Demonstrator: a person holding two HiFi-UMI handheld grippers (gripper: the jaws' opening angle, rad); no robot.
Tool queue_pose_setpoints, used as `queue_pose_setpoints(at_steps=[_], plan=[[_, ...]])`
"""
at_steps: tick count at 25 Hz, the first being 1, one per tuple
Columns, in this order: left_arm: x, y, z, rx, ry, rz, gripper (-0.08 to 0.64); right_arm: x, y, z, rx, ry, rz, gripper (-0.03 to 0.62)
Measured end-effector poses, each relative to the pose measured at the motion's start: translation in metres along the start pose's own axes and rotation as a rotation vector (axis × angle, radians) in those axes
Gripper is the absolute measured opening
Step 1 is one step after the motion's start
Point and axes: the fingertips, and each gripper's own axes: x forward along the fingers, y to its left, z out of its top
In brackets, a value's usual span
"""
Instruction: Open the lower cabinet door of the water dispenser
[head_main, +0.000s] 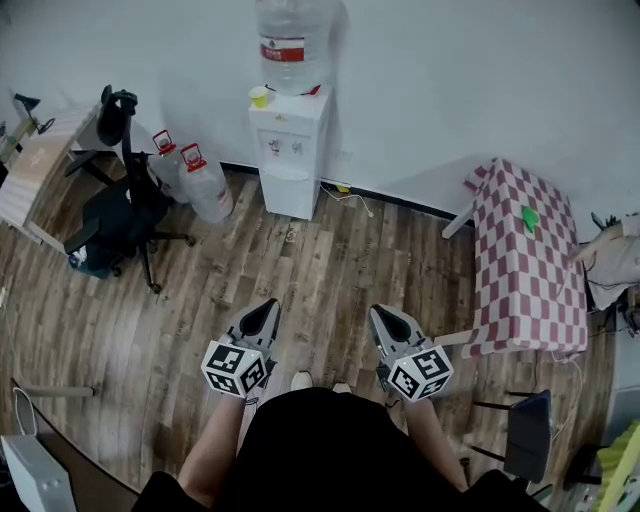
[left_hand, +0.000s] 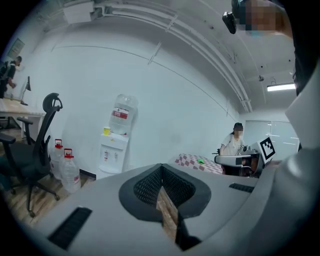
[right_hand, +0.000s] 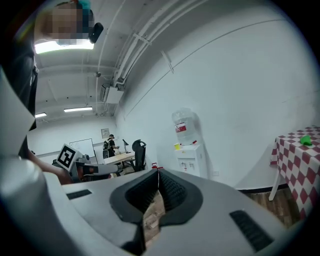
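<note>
Wood floor bearing water dispenser, jugs, chair, table

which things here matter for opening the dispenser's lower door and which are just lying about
For the job: water dispenser, lower door, left tool, right tool.
Lying about: office chair, spare water jugs, checked table, yellow cup.

On my screens, a white water dispenser carries a clear bottle with a red label and a yellow cup, against a white wall. The floor is brown wood grain. I see a red-and-white checked tablecloth with a green object, a black chair, and my grey left gripper and right gripper, each patterned with black-and-white squares.
</note>
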Motion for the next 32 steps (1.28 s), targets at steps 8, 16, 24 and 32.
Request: queue_pose_setpoints(at_steps=[8, 16, 24, 32], plan=[[-0.009, 0.035, -0.01, -0.028, 0.031, -0.006, 0.014, 0.019, 0.015, -0.008, 0.019, 0.025, -0.02, 0.021], [0.01, 0.042, -0.016, -0.033, 0.064, -0.024, 0.012, 0.03, -0.002, -0.014, 0.037, 0.05, -0.041, 0.021], [0.047, 0.053, -0.007, -0.029, 0.074, 0.009, 0.014, 0.06, -0.039, -0.008, 0.049, 0.071, -0.011, 0.021], [0.107, 0.059, 0.015, -0.013, 0.077, 0.068, 0.014, 0.101, -0.099, 0.014, 0.042, 0.076, 0.051, 0.021]])
